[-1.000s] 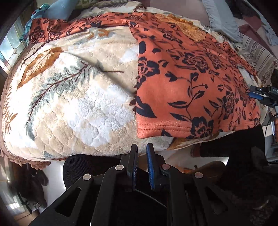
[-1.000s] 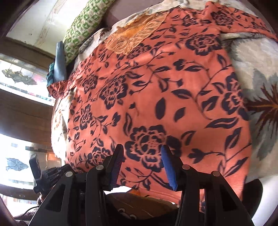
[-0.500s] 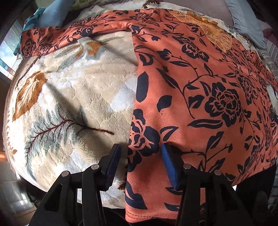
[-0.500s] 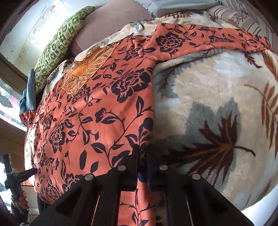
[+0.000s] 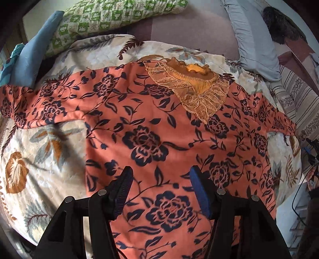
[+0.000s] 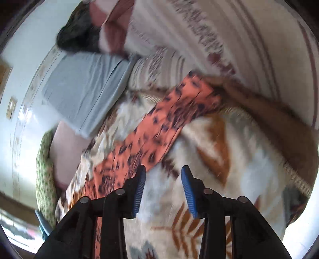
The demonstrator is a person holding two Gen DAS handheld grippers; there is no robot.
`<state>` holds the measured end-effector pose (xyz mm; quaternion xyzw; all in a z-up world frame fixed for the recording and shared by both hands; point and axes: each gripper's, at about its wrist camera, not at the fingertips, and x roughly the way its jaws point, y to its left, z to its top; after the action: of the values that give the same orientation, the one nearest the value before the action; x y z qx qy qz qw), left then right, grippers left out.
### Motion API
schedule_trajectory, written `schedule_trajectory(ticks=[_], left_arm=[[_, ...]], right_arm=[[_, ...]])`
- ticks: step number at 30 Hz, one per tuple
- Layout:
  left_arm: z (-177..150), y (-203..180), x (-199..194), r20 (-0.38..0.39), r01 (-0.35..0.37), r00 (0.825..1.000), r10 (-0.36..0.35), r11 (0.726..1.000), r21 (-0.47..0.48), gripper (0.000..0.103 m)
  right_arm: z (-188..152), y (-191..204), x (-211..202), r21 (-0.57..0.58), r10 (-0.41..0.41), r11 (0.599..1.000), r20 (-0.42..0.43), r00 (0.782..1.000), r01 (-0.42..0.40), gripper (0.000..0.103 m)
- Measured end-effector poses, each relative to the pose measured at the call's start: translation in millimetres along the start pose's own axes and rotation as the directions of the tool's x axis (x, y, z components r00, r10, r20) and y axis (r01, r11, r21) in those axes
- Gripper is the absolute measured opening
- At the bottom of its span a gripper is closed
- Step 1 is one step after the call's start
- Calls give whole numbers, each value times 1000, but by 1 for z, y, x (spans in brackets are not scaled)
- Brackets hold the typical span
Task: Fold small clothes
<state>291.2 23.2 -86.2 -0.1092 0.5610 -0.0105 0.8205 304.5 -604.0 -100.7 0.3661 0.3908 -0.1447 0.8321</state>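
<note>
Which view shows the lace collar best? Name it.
The left wrist view: the lace collar lies sharp and unobstructed at the top of the orange top. The right wrist view is blurred and shows only a sleeve, no collar.

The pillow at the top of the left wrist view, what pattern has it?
The pillow has a green-and-cream checked print, clearest in the left wrist view.

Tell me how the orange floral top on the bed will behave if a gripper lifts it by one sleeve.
The orange floral top would probably hang limp: it lies flat, following the blanket. It looks light, since the fabric seems thin. The lace collar looks delicate and might snag, so a sleeve is likely the safer hold.
</note>
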Motion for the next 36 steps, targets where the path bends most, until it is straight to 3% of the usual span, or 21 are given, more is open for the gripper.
schedule_trajectory(ticks=[2,7,9,13,14,15,16,19,22,25,27,29,32,36], left_arm=[[19,-19,37,-40,0,999,-1,1000,-15,59],[35,-49,132,-204,-31,978,34,999,16,58],[31,-63,143,-179,-98,977,116,990,105,61],[30,-69,154,-155,-106,979,131,982,157,66],[32,-67,155,-157,-100,980,124,983,153,66],[33,-65,156,-159,-92,981,115,985,147,66],[33,-64,154,-160,-84,981,106,987,139,66],[39,-60,150,-154,-50,986,64,995,90,64],[44,-54,145,-152,-5,988,10,999,32,64],[45,-45,134,-138,32,990,-32,999,-1,64],[44,-33,120,-114,51,992,-54,998,-27,64],[40,-15,105,-88,59,994,-64,996,-61,64],[33,19,84,-58,53,996,-60,991,-123,64],[17,70,61,-34,54,997,-63,973,-226,64]], right_arm=[[31,-19,6,83,3,997,37,999,-6,55],[61,-52,52,232,-51,971,-31,998,57,55],[62,-54,68,249,-68,965,-49,996,79,55],[63,-62,95,300,-59,951,-51,997,71,56],[62,-64,96,312,-42,949,-23,999,47,49],[61,-63,94,311,-29,950,11,1000,24,19],[61,-59,90,289,-43,957,44,998,29,6],[55,-19,62,132,-71,990,189,979,46,6],[36,50,44,-90,14,996,233,972,7,6],[-4,132,53,-271,157,955,102,982,-125,6],[-43,187,62,-350,240,910,0,971,-224,6],[-87,240,71,-399,316,855,-108,943,-332,6],[-162,314,87,-420,394,770,-278,876,-480,6],[-268,389,111,-434,392,691,-447,804,-578,6]])
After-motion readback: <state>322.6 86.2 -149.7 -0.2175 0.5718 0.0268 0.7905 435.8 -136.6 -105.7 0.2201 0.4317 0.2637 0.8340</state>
